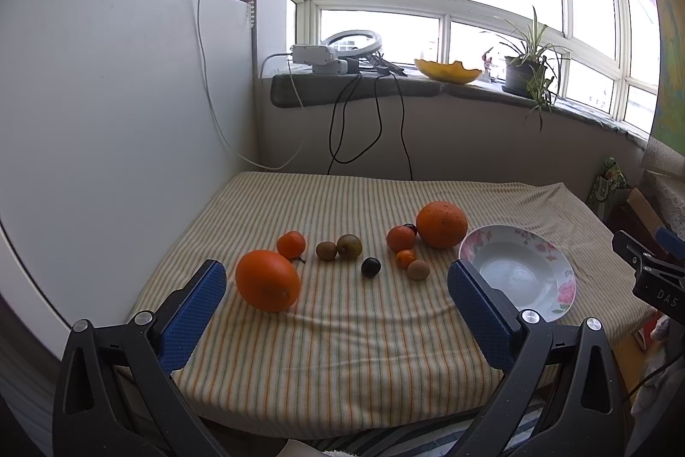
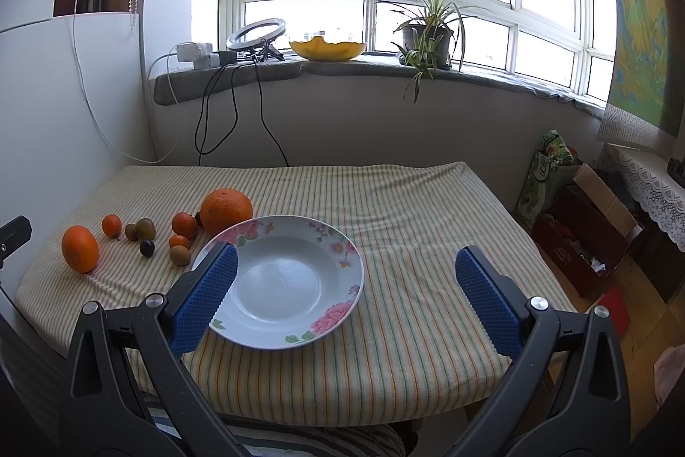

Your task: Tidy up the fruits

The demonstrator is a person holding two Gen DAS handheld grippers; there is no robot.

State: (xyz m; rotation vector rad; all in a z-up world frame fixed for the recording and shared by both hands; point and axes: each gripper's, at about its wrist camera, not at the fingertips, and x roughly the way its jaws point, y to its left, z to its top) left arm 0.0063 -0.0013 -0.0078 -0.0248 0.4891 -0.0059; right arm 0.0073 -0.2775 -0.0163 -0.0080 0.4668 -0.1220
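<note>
Several fruits lie on the striped tablecloth [image 1: 351,328]: a large orange [image 1: 267,280] near my left finger, a second large orange [image 1: 441,224], three mandarins such as one at the left [image 1: 291,244], kiwis [image 1: 326,250], a dark plum [image 1: 370,267]. An empty floral bowl [image 1: 531,277] sits to their right; it also shows in the right wrist view [image 2: 295,281]. My left gripper [image 1: 336,277] is open and empty above the table's front edge. My right gripper [image 2: 346,264] is open and empty, its left finger over the bowl's rim.
A white cabinet [image 1: 107,114] borders the table's left side. The windowsill [image 2: 342,65] behind holds a ring light, chargers with hanging cables, a yellow dish and a potted plant [image 2: 428,33]. Boxes [image 2: 586,230] stand on the floor at the right.
</note>
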